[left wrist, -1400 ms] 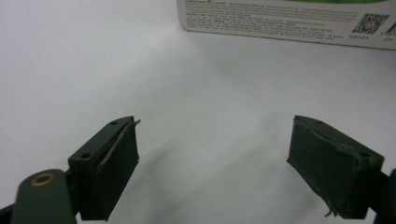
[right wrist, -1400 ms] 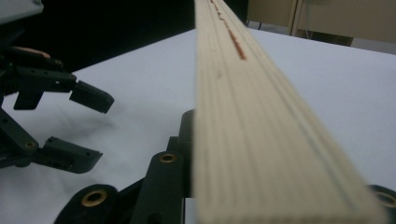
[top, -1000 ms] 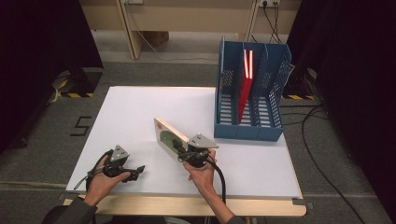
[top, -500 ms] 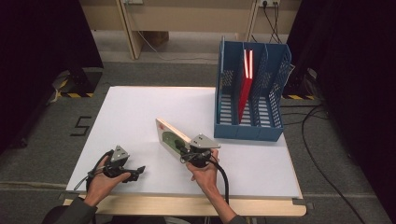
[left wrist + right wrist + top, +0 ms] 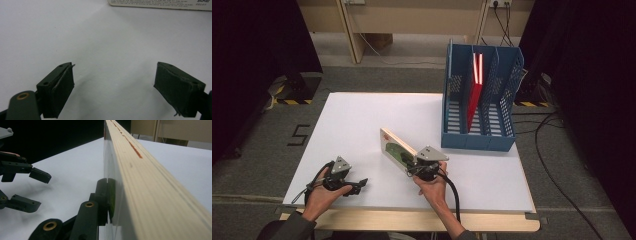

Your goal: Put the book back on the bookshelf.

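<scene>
A book (image 5: 396, 148) with a green cover stands tilted on its edge on the white table (image 5: 362, 115), near the middle front. My right gripper (image 5: 413, 168) is shut on its near end. In the right gripper view the pale page edges (image 5: 140, 182) run away from me, with one black finger (image 5: 103, 195) pressed on the cover. My left gripper (image 5: 361, 184) rests low over the table at the front left, open and holding nothing, its pads (image 5: 61, 90) wide apart. The book's lower edge (image 5: 160, 3) shows ahead of it.
A blue slotted file rack (image 5: 479, 135) stands at the table's right back, with a red book (image 5: 474, 95) upright in its middle slot. My left gripper (image 5: 37, 190) also appears in the right gripper view, left of the book. Cables lie on the floor to the right.
</scene>
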Demonstrator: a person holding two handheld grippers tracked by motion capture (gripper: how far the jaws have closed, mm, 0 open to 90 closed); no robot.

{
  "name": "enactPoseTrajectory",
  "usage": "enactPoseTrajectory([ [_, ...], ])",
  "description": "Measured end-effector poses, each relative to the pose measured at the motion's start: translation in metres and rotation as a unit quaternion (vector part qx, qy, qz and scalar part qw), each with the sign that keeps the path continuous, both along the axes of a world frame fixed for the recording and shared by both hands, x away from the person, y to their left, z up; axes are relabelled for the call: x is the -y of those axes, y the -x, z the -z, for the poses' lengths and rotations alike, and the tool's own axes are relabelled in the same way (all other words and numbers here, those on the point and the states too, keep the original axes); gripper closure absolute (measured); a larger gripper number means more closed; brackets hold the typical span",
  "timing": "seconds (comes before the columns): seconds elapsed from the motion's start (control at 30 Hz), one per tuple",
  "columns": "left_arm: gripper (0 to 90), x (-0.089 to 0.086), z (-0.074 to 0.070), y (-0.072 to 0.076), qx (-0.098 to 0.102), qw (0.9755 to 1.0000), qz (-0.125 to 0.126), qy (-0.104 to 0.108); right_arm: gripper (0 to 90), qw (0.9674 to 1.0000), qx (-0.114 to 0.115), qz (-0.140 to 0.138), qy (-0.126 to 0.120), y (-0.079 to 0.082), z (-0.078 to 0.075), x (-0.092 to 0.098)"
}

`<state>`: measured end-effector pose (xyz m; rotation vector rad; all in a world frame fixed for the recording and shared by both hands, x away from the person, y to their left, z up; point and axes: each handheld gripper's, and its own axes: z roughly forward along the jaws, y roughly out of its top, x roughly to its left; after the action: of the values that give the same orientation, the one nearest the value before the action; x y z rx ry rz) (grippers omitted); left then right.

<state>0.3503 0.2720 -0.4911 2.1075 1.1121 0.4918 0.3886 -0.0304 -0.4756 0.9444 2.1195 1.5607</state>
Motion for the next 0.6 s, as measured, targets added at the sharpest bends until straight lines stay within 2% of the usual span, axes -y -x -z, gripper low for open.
enactPoseTrajectory([
  [0.3, 15.2, 0.0000, -0.0001, 0.0003, 0.000, 1.0000, -0.001, 0.000, 73.1, 1.0000, 0.000, -0.001, 0.004, -0.0017, 0.0055, -0.0041],
  [0.43, 15.2, -0.0002, -0.0001, -0.0002, 0.000, 1.0000, 0.000, -0.001, 74.9, 1.0000, 0.004, 0.000, -0.002, -0.0019, 0.0056, -0.0041],
  [0.5, 15.2, -0.0003, -0.0005, 0.0003, 0.001, 1.0000, 0.000, 0.001, 75.5, 0.9999, 0.000, 0.000, -0.014, -0.0021, 0.0051, -0.0044],
  [0.57, 15.2, -0.0006, -0.0004, -0.0001, 0.001, 1.0000, 0.001, -0.001, 75.7, 0.9999, 0.008, -0.002, -0.011, -0.0013, 0.0022, -0.0062],
  [0.6, 15.2, -0.0007, -0.0003, -0.0002, 0.001, 1.0000, 0.000, -0.001, 75.7, 0.9998, 0.018, -0.005, -0.002, -0.0007, -0.0010, -0.0068],
])
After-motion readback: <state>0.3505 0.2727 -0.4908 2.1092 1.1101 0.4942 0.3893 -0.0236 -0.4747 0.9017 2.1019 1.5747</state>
